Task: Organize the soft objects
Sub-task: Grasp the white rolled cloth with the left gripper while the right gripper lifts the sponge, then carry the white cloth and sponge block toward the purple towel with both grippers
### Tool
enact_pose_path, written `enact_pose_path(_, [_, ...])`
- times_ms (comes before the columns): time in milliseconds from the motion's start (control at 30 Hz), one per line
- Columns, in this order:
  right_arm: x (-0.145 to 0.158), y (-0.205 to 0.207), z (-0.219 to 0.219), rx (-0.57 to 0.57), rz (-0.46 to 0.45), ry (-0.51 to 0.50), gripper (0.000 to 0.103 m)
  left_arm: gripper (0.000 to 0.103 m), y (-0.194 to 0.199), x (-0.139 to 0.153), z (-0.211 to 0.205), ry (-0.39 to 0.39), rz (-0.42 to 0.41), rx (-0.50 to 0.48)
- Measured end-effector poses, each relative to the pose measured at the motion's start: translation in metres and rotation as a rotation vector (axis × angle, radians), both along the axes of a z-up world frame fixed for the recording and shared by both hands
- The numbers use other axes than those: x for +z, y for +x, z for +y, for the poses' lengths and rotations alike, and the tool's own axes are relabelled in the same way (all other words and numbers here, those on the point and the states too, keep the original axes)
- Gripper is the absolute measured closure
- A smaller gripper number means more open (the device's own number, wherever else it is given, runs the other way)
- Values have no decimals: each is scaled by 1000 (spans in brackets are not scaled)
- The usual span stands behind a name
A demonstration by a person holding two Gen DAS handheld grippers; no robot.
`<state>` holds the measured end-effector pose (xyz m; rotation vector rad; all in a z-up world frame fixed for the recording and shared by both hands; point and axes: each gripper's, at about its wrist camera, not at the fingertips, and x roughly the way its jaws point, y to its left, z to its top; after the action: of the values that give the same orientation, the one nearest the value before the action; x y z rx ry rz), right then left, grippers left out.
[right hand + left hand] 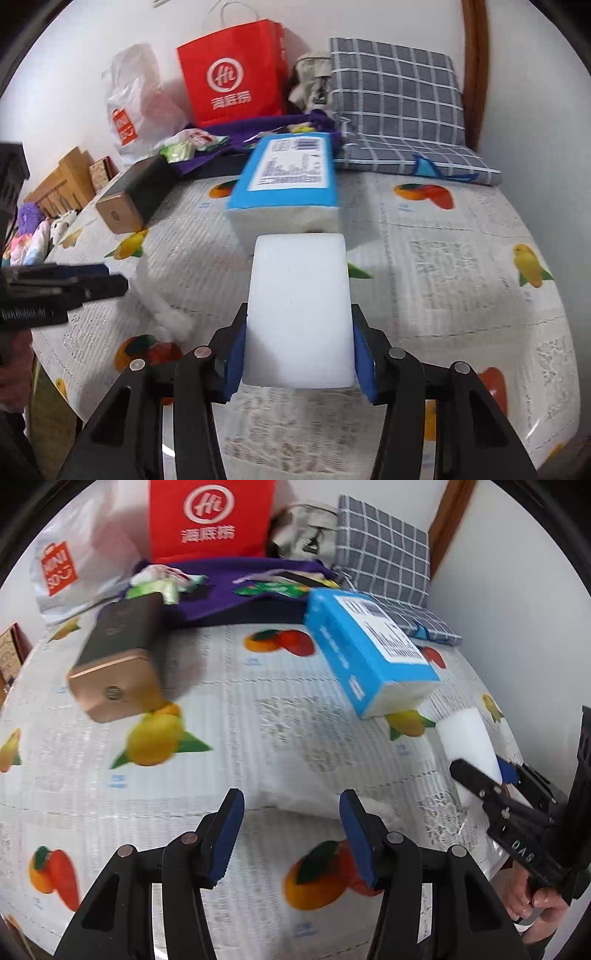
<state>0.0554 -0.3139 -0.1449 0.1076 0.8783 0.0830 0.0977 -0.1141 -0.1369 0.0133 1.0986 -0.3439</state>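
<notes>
White walls back a surface (461,258) covered in a cloth printed with fruit. At upper left of the right wrist view stands a translucent shopping bag (136,99), then a red paper bag (232,74), with purple fabric (266,123) lying below it. At left centre a dark box with a gold end (129,195) rests on the cloth. In the middle lies a blue tissue pack (284,177), tilted toward the camera. At upper right a grey checked cushion (399,103) leans against the wall.

In the left wrist view, the left tongs (291,838) hang partly open at bottom centre with nothing between the blue pads; a pale fluffy tuft (306,794) lies on the cloth just beyond them, and whether they touch it I cannot tell.

The right tongs (299,354), bottom centre of their own view, are clamped on a white foam block (299,314), pads pressing both sides, its far end just short of the tissue pack.
</notes>
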Motion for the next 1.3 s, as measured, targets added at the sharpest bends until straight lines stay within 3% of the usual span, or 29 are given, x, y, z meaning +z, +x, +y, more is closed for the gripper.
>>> enact_pose_path(133, [-1, -1, -18, -37, 0, 22, 53, 47, -4, -14, -30, 9, 34, -98])
enact_pose_path(267, [-2, -2, -26, -53, -1, 32, 53, 44, -6, -24, -47, -18, 46, -125])
enact_pose_path(400, [-6, -1, -31, -55, 5, 56, 53, 47, -11, -26, -60, 43, 4, -158])
enact_pose_path(600, [-12, 0, -36, -67, 19, 69, 53, 69, -12, -27, -70, 44, -19, -181])
enact_pose_path(633, [-12, 0, -36, -67, 23, 68, 53, 77, -11, -26, -72, 39, -22, -187])
enact_pose_path(800, [-14, -3, -34, -64, 36, 65, 53, 83, -7, -28, -83, 51, -56, -211])
enact_pose_path(1033, [-11, -8, -28, -53, 41, 57, 53, 84, -5, -19, -61, 41, -69, -175])
enact_pose_path(1300, [1, -9, -5, -11, 28, 57, 53, 84, 1, -6, -2, 40, -71, -43])
